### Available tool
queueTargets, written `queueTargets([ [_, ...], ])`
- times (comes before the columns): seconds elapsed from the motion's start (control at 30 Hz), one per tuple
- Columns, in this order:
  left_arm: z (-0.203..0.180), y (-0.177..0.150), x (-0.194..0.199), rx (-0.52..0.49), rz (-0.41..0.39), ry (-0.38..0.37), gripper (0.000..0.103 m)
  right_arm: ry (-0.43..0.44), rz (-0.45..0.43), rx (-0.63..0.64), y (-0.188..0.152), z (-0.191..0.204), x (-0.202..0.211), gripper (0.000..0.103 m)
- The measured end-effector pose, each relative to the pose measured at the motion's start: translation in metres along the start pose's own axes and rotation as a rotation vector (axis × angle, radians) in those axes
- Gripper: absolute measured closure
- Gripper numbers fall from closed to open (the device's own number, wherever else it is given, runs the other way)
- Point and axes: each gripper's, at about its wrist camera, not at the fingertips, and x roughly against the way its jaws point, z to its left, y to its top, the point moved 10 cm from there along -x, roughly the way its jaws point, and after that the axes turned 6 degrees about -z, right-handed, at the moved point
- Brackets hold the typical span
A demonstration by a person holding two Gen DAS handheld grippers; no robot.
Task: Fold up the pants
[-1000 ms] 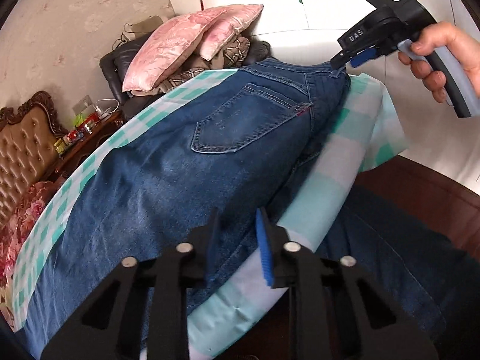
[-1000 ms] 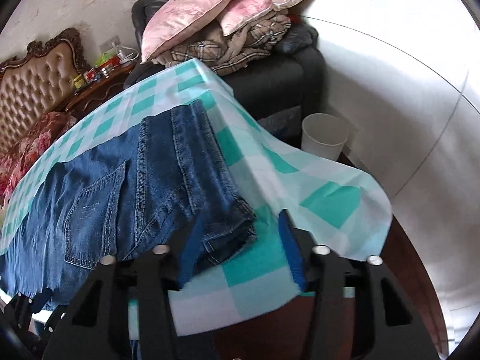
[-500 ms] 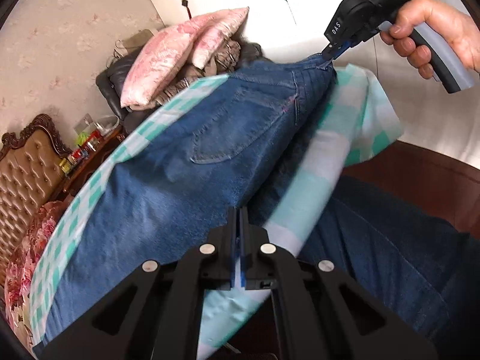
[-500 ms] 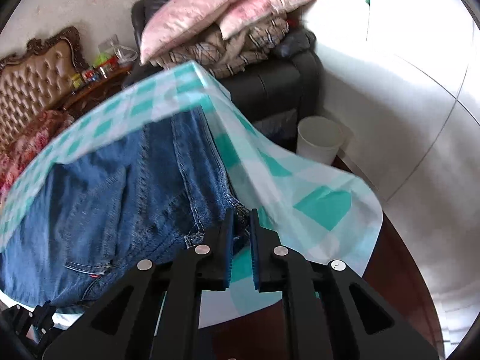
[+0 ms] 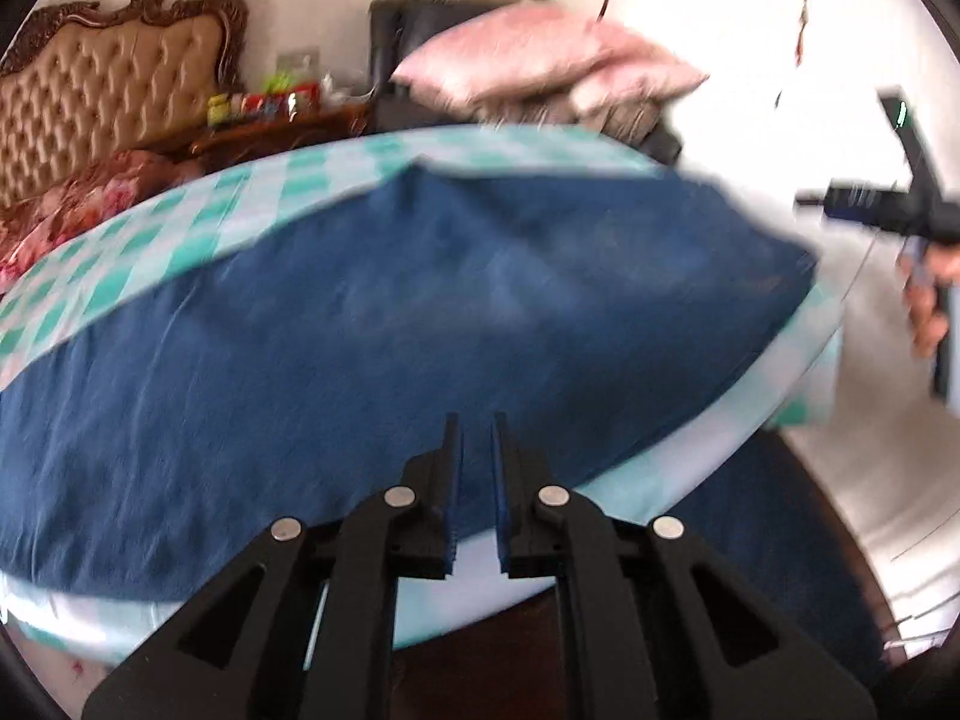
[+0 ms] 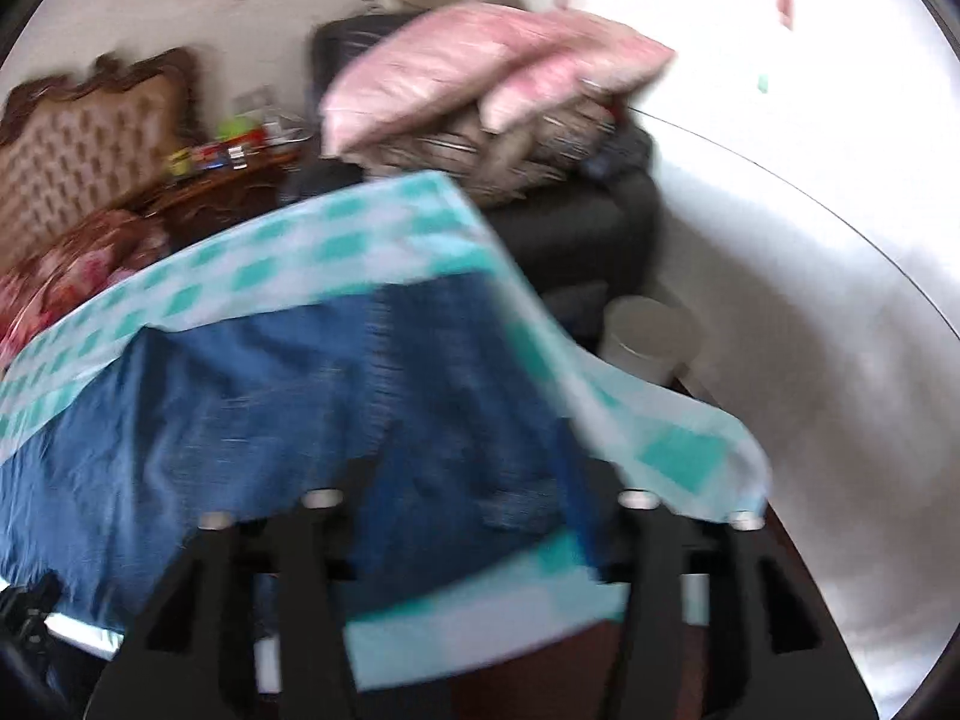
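The blue jeans (image 5: 420,324) lie spread over the teal-checked tablecloth (image 5: 198,228), their near edge just inside the table's rim. My left gripper (image 5: 477,480) hovers at that near edge. Its jaws are opening, with a narrow gap between the blue pads and denim showing through it, not pinched. In the right wrist view the waist end of the jeans (image 6: 372,420) lies between the fingers of my right gripper (image 6: 480,510). Those jaws are wide apart and still opening, and nothing is gripped. In the left wrist view the right gripper (image 5: 807,201) hangs beyond the jeans' right end, held by a hand (image 5: 927,306). Both views are motion-blurred.
Behind the table stands a dark armchair (image 6: 576,228) piled with pink pillows (image 6: 456,72) and clothes. A tufted headboard (image 5: 114,84) and a cluttered wooden side table (image 5: 270,120) lie far left. A white bin (image 6: 648,336) sits on the floor by the white wall.
Both grippers shut on the jeans' edge half a second ago and have since let go. They have drawn back from the cloth, and the left one has rolled. The jeans lie flatter on the table.
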Motion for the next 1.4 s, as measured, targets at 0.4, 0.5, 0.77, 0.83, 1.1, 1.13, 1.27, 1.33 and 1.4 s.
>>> queueTargets([
  [0.4,0.128,0.006,0.019,0.342,0.018,0.207,0.042,-0.007,0.163,0.037,-0.051,0.031,-0.049,0.019],
  [0.5,0.149,0.003,0.023,0.321,0.043,0.302,0.03,-0.011,0.163,0.057,-0.055,0.028,-0.046,0.015],
  [0.77,0.166,-0.024,0.008,0.288,0.156,0.334,0.002,-0.032,0.042,0.143,0.001,0.051,-0.03,0.014],
  [0.83,0.167,-0.024,0.01,0.263,0.138,0.34,0.002,-0.024,0.046,0.146,0.013,0.059,-0.041,0.011],
  [1.1,0.249,0.002,0.043,0.294,0.057,0.426,0.036,-0.038,0.101,0.206,0.035,0.073,-0.119,0.006],
  [1.13,0.274,0.005,0.044,0.288,0.056,0.439,0.041,-0.042,0.128,0.204,0.032,0.07,-0.129,0.006],
  [1.27,0.366,0.0,0.041,0.374,0.085,0.462,0.065,-0.041,0.154,0.169,0.023,0.061,-0.143,0.005],
  [1.33,0.414,-0.011,0.038,0.43,0.119,0.469,0.065,-0.048,0.154,0.168,0.021,0.06,-0.143,0.005],
  [1.4,0.458,-0.026,0.043,0.449,0.157,0.53,0.067,-0.059,0.156,0.174,0.02,0.061,-0.144,0.005],
])
